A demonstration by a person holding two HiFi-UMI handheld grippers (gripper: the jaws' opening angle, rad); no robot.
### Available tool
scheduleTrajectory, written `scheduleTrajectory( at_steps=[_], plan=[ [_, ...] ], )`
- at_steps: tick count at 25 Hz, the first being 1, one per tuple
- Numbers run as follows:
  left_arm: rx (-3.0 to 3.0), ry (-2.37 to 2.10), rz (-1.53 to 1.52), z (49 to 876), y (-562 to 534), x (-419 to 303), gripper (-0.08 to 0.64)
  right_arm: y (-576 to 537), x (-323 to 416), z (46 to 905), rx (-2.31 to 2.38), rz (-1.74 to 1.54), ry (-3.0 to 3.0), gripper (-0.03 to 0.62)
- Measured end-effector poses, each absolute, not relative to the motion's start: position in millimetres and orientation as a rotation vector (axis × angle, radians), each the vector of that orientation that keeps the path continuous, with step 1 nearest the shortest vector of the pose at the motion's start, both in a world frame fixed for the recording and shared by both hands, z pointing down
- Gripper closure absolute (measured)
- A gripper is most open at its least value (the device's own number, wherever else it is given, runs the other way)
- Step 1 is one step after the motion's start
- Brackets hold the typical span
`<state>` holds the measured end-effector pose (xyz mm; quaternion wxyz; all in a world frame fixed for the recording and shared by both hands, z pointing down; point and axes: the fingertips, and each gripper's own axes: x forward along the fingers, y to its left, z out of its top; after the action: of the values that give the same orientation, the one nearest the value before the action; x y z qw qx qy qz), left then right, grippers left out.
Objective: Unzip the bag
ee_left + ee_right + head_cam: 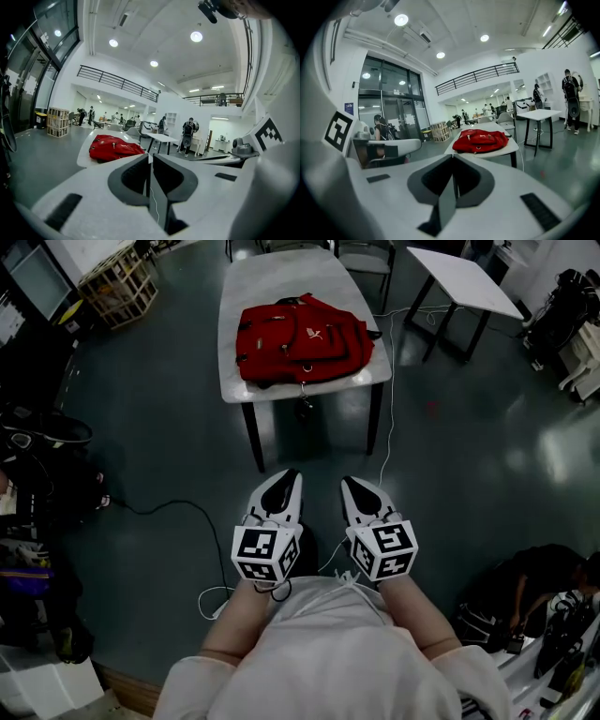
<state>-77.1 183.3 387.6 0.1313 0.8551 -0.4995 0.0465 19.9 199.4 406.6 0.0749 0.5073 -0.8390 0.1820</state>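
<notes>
A red backpack (pixel 302 341) lies flat on a pale grey table (pixel 253 390) well ahead of me, a strap end hanging over the table's front edge. It also shows in the left gripper view as the red backpack (pixel 115 146) and in the right gripper view as the red backpack (pixel 480 139). Both grippers are held close to my body, far short of the table. My left gripper (pixel 287 474) is shut with nothing in it. My right gripper (pixel 348 482) is shut and empty too, the two side by side.
A white folding table (pixel 466 279) stands at the back right, chairs (pixel 366 254) behind the grey table. A white cable (pixel 389 399) runs down across the floor near the table's right leg. Dark bags (pixel 37 484) crowd the left, a wooden crate (pixel 117 282) far left.
</notes>
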Motion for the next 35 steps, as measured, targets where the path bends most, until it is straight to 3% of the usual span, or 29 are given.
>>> scheduleTrajectory(
  at_steps=[16, 35],
  plan=[
    [2.465, -1.277, 0.253, 412.5, -83.8, -160.5, 0.517, -55.7, -57.5, 451.3, 1.590, 0.709, -2.301, 0.565],
    [2.340, -1.220, 0.398, 538.9, -185.3, -141.4, 0.517, -162.5, -63.3, 596.3, 1.271, 0.846, -1.995, 0.549]
  ],
)
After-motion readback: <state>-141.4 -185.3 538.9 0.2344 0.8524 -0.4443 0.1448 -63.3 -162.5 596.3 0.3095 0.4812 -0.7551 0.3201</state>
